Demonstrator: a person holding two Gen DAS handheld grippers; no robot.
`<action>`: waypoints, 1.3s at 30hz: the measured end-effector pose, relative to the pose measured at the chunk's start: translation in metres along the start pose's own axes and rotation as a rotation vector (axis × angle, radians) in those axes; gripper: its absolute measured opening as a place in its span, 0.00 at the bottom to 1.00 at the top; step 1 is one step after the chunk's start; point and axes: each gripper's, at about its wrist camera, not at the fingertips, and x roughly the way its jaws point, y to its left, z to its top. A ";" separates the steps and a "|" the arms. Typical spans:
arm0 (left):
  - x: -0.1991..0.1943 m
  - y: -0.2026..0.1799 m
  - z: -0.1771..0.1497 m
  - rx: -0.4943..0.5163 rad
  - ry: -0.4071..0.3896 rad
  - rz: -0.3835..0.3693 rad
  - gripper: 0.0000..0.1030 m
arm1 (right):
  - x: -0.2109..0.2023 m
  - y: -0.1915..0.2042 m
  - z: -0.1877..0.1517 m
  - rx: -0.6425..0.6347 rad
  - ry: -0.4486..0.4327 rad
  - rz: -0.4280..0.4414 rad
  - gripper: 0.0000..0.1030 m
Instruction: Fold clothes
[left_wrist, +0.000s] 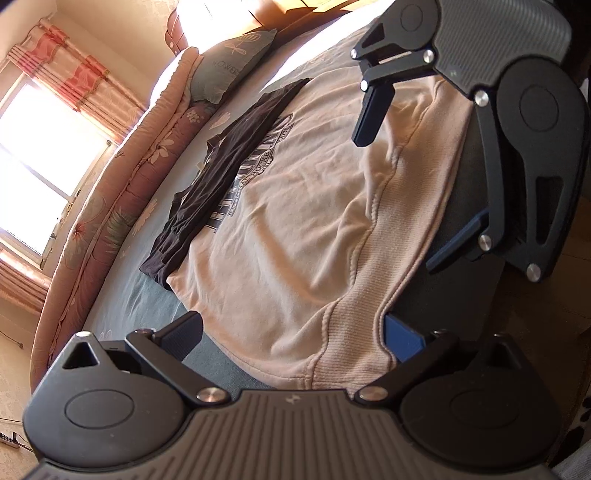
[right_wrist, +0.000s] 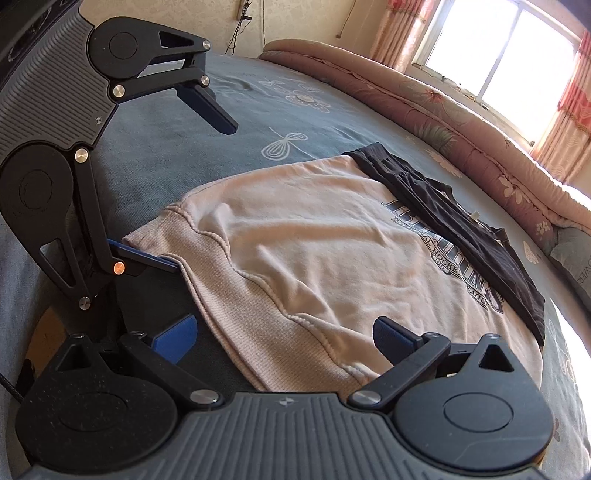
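While the cream printed sweatshirt (left_wrist: 306, 236) lies flat on the blue-grey bedsheet (right_wrist: 258, 110), both grippers, left (left_wrist: 291, 334) and right (right_wrist: 284, 334), spread wide, straddle its ribbed hem (right_wrist: 258, 332), one finger of each beneath the fabric.

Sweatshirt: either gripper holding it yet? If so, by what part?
Nothing held. Both the left gripper and the right gripper are open, jaws straddling the ribbed hem of the cream sweatshirt, one at each end, not closed on it.
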 end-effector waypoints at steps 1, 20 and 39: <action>0.000 0.001 0.000 -0.010 0.000 -0.002 0.99 | 0.004 0.004 0.002 -0.024 0.003 -0.008 1.00; 0.024 -0.015 0.035 -0.066 -0.060 -0.035 0.99 | -0.019 -0.002 -0.025 -0.208 -0.078 -0.446 1.00; 0.036 -0.007 0.037 -0.127 -0.062 -0.022 0.99 | -0.003 -0.043 -0.070 -0.131 0.076 -0.594 1.00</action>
